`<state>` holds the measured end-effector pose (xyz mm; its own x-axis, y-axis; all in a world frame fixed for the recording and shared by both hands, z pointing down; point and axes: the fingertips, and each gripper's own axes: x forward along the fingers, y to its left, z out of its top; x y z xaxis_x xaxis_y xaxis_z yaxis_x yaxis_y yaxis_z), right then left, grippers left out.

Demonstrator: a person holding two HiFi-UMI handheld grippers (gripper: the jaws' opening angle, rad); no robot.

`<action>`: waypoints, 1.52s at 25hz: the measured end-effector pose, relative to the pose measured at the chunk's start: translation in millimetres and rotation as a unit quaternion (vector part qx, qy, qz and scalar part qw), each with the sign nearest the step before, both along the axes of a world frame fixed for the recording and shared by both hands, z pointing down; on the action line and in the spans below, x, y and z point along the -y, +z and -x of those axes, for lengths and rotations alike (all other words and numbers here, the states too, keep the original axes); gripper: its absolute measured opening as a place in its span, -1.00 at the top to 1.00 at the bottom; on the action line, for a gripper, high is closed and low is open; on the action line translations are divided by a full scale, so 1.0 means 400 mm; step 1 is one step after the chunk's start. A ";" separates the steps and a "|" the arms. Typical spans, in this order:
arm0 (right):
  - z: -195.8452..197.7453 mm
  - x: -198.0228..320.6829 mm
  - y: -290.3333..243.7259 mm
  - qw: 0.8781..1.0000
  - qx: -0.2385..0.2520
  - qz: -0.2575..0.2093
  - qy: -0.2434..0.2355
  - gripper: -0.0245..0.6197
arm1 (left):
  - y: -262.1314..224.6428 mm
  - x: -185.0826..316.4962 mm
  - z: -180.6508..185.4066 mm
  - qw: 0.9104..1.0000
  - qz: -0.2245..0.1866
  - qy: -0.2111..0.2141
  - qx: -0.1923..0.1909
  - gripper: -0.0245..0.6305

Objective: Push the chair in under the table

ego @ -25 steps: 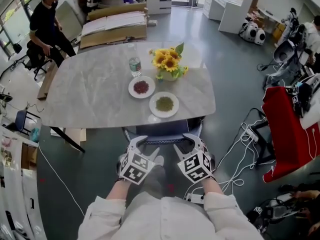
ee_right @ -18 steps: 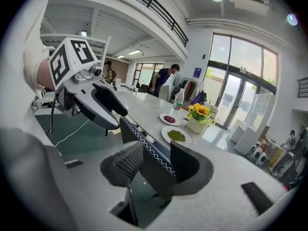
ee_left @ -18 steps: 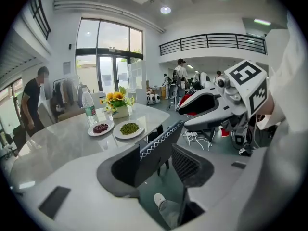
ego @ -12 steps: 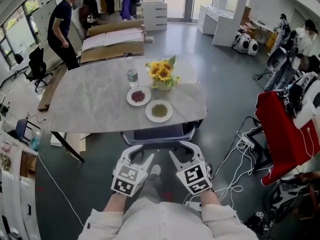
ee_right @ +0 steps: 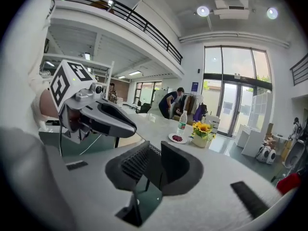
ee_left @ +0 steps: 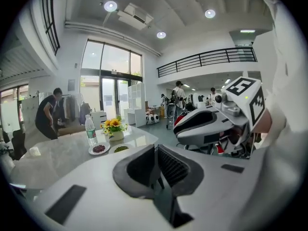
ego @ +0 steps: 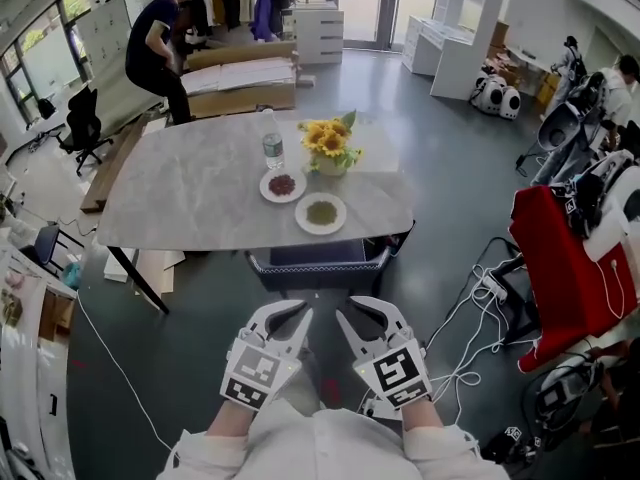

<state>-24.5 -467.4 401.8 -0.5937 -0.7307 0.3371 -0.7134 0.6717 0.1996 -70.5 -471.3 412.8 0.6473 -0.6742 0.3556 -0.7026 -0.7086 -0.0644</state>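
The dark chair [ego: 318,260] stands tucked under the near edge of the marble table [ego: 190,203]; only its back rail and a strip of seat show. Both grippers hang in front of my body, well clear of the chair. My left gripper [ego: 290,318] is closing, and in the left gripper view its pads [ee_left: 155,150] meet with nothing between them. My right gripper [ego: 362,316] is also closing; in the right gripper view [ee_right: 156,153] a narrow empty gap still shows. On the table stand sunflowers [ego: 330,143], a bottle [ego: 270,138] and two plates [ego: 321,212].
A person [ego: 160,38] bends over cardboard sheets [ego: 240,73] beyond the table. A red-draped stand [ego: 565,258] and white cables [ego: 480,313] on the floor lie to the right. An office chair [ego: 82,120] is at far left. Dark floor separates me from the chair.
Both grippers left the chair's back, drew back toward me and rose, their jaws closing. The person at the back walked right. The chair stays under the table.
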 end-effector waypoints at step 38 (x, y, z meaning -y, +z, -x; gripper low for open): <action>0.060 -0.105 -0.041 0.997 0.039 -0.001 0.068 0.91 | -0.009 -0.123 0.064 0.999 0.013 0.045 -0.017 0.86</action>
